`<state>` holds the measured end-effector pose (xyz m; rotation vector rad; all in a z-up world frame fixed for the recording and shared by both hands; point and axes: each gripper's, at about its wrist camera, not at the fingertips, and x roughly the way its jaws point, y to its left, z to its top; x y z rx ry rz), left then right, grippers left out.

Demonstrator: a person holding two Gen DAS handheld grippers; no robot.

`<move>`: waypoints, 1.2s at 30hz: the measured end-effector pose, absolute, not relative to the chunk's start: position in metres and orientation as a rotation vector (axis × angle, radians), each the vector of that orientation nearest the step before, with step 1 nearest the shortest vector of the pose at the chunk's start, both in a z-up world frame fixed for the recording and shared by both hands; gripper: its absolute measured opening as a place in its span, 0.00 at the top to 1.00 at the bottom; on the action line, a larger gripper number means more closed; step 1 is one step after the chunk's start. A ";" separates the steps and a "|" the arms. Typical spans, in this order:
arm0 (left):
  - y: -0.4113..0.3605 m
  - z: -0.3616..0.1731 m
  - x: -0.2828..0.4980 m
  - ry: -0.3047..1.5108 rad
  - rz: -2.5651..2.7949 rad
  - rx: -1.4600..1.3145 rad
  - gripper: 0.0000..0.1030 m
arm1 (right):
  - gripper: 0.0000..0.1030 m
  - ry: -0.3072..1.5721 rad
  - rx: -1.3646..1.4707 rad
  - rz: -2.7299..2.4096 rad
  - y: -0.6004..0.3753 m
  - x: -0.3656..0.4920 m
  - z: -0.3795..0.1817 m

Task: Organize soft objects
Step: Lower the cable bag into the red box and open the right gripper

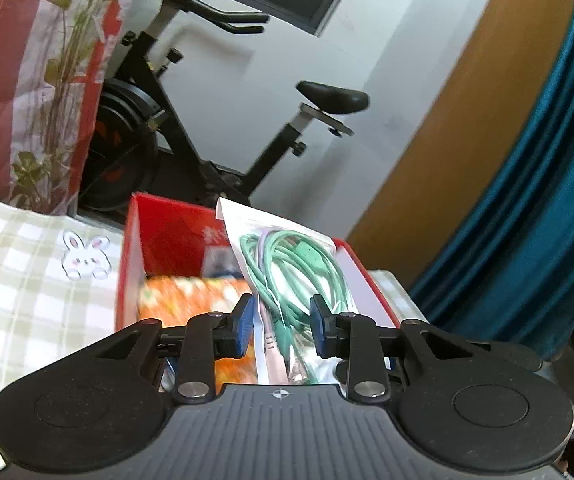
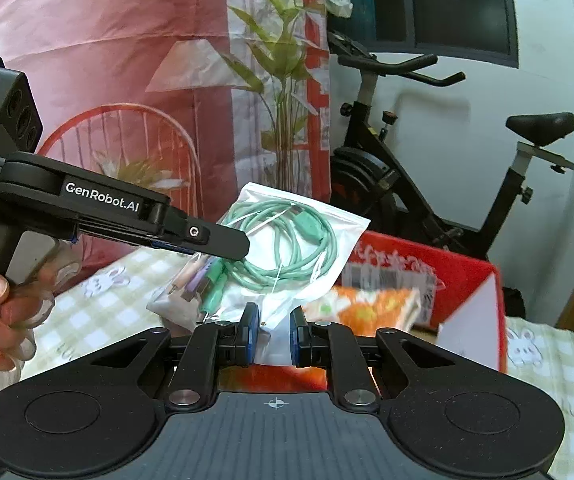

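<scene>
- While I hold both grippers aloft: cable bag [image 2: 287, 248], pinched by right gripper [image 2: 274, 330] and left gripper [image 1: 281, 322].
- Red box [image 1: 159, 232] below, orange pack [image 2: 371, 308] inside.

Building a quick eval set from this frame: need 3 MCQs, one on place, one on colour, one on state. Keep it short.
1. Where is the orange packet?
A. inside the red box
B. on the bike saddle
C. on the floor

2. What colour is the big coiled cable in the clear bag?
A. black
B. green
C. yellow

3. How is the clear bag held?
A. lying free on the cloth
B. by the left gripper and right gripper
C. by a bare hand

Key: 1 A, the red walls surround it. 2 B, mint-green coil. 3 B, both grippers clamp the bag.
</scene>
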<state>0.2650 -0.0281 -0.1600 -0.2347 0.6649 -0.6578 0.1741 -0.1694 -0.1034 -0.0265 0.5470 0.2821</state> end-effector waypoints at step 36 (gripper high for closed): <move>-0.040 -0.169 0.284 0.700 -0.514 0.066 0.26 | 0.38 0.739 0.039 0.154 -0.175 0.243 -0.155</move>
